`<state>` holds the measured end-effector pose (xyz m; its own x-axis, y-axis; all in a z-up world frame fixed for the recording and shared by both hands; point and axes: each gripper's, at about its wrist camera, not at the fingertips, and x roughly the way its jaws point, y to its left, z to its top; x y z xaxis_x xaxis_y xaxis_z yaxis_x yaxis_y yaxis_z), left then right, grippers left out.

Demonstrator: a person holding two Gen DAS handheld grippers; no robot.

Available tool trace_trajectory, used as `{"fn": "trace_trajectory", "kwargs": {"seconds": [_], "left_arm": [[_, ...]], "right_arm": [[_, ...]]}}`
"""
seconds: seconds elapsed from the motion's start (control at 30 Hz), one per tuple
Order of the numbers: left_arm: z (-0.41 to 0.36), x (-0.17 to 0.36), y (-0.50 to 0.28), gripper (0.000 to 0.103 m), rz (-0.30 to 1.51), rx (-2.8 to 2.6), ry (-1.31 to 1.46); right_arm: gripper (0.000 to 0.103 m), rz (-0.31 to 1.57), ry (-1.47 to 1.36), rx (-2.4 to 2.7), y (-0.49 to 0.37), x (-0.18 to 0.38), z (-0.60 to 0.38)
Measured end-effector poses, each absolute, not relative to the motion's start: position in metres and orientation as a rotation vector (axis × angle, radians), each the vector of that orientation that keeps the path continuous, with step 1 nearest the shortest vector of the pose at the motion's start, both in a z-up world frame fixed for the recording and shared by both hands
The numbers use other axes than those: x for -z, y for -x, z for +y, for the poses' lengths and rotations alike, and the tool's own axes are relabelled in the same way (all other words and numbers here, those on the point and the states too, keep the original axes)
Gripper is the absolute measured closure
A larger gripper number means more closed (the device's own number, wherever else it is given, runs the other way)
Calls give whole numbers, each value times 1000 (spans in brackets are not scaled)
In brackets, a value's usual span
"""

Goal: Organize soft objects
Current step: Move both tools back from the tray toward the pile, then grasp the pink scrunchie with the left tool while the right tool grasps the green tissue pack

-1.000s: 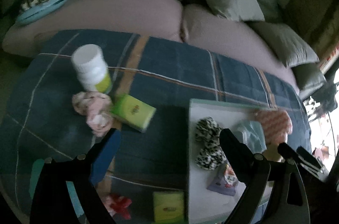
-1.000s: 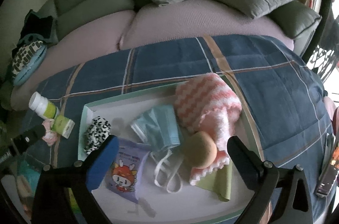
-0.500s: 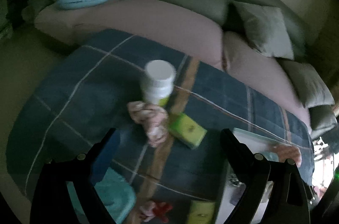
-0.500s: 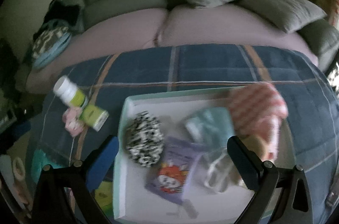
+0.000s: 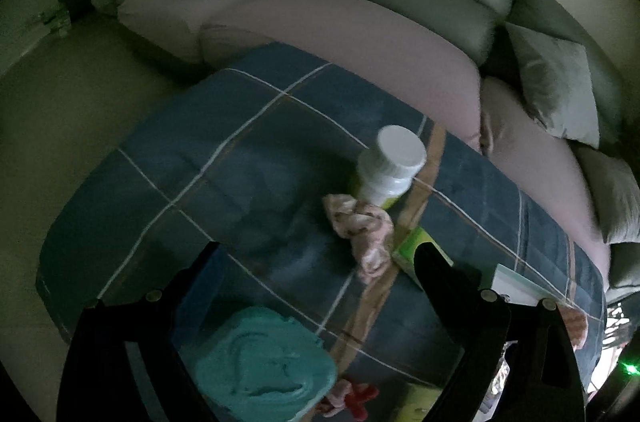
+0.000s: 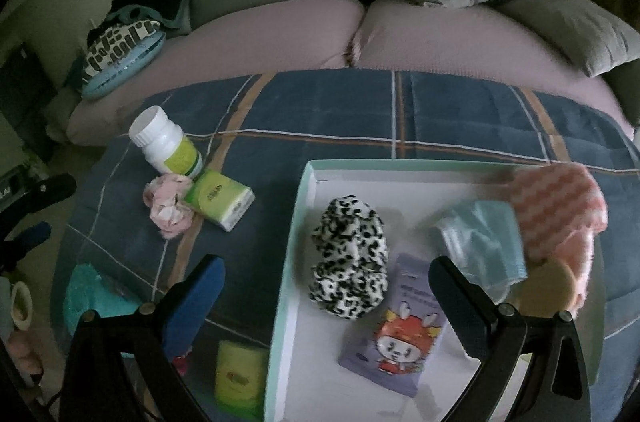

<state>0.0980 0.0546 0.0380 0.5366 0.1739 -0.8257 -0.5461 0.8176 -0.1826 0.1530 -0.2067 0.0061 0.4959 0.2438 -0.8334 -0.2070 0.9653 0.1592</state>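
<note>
Plaid blue tablecloth (image 5: 248,182) under a crumpled pink scrunchie (image 5: 362,232), both hand-held grippers (image 5: 316,262) (image 6: 326,274) wide, empty.

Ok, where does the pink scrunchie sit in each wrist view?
Left wrist: the pink scrunchie lies right of centre, ahead of the open left gripper.
Right wrist: it lies at left, outside the tray.
Shared landmark: the white bottle right behind it.
</note>
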Motion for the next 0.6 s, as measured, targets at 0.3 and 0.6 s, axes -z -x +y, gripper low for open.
{"fn": "trace_trajectory", "kwargs": {"seconds": [0.3,0.6], "left_arm": [[77,-53,-99,8,943,-491,352],[96,-57,-102,8,964,-377,377]], "right_arm": [[0,1019,-18,-262,-162,2,-194],[0,1003,-27,-321,-158,0,-179]]}}
